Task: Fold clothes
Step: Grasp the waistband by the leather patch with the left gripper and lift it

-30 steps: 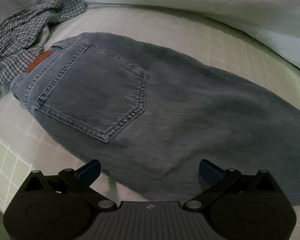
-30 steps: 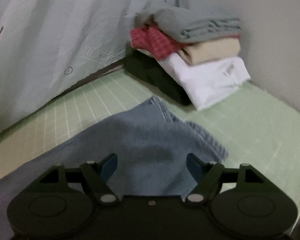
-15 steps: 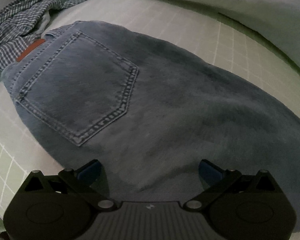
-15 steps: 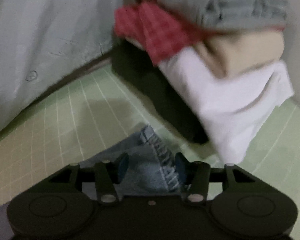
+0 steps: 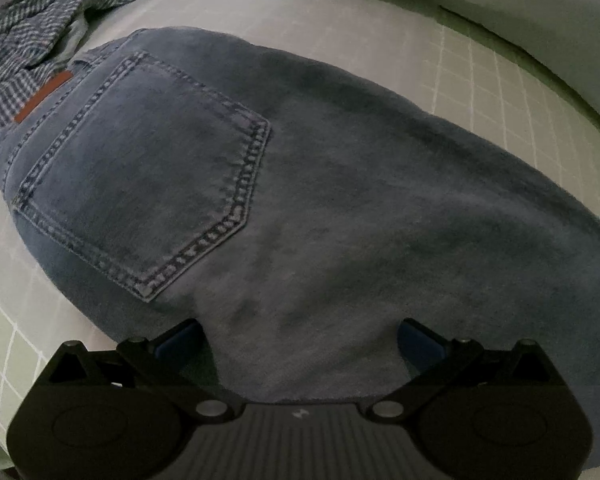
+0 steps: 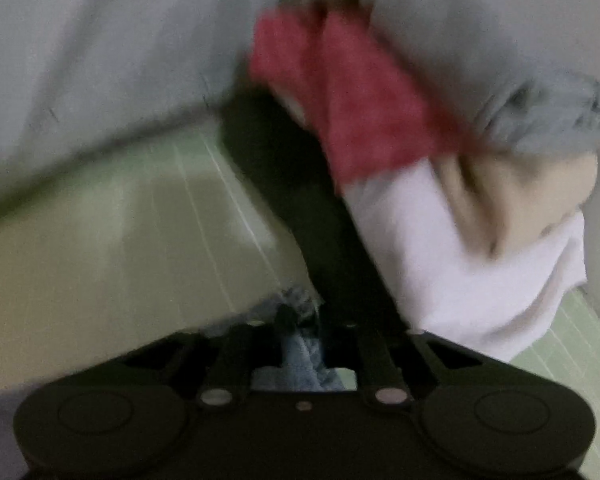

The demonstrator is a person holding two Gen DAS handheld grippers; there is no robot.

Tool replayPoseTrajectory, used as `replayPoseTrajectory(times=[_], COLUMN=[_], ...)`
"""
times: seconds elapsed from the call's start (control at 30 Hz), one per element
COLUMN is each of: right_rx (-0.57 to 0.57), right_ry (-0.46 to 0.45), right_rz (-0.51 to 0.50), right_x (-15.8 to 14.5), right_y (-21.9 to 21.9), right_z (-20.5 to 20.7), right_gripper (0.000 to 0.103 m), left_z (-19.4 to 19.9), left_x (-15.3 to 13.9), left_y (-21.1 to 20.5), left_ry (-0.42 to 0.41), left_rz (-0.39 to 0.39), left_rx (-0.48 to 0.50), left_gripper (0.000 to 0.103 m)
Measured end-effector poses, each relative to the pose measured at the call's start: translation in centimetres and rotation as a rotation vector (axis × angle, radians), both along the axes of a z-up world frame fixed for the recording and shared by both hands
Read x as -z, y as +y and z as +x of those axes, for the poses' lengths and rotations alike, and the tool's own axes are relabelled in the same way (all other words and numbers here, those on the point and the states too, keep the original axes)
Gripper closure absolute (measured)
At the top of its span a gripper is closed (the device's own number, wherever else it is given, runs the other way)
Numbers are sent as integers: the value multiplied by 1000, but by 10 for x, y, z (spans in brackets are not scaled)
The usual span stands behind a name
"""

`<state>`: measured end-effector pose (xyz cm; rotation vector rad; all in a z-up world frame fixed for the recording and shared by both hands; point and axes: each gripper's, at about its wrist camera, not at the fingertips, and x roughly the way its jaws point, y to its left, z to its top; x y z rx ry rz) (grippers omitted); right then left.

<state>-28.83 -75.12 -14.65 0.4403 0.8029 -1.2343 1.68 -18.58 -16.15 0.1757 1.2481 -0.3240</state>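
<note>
The jeans (image 5: 340, 208) lie flat on a pale green sheet (image 5: 500, 80) with thin white lines like little squares. The back side faces up, with a big pocket (image 5: 140, 168) on the left and a small brown tag (image 5: 44, 96) at the far left by the waist. A checked shirt (image 5: 40, 20) is bunched up in the far left corner, touching the waist of the jeans. The left gripper (image 5: 300, 340) sits low at the near edge of the jeans, and its two blue fingers (image 5: 178, 340) are spread wide apart with nothing between them. In the right view things look blurry. The right gripper (image 6: 304, 344) has its fingers pulled close together, pinching a bit of light blue jeans hem (image 6: 300, 352). Just past it, on the right, is a stack of folded clothes: a black one (image 6: 300, 200) at the bottom, then white (image 6: 460, 272), tan (image 6: 520, 192), red (image 6: 360, 112) and grey (image 6: 540, 112) on top. A big pale blanket (image 6: 100, 60) fills the far left
</note>
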Motion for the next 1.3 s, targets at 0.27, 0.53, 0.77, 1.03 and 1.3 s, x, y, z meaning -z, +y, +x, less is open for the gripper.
replayPoseTrajectory(times=[0.27,0.53,0.77,1.03,1.3], right_rx=[-11,-102,-158,-46,9], right_ry=[-108,-197,-153,-152,-115], right_rz=[-37,92,157,188,202], right_x=[-20,-3,7,13,12], right_y=[98,237,309,329,345], right_z=[11,33,61,73,75], right_gripper=[17,16,7,5,4], left_z=[-1,23,45,84,121], left_x=[-22,-31,-23,-8,2], left_y=[57,136,193,227,225], left_ry=[-79,-131,-105,-97,-105], left_rz=[-176,-313,-419,-546,-551], left_rx=[-110,-277,-394,-484,-441], left_gripper=[0,2,13,29,29])
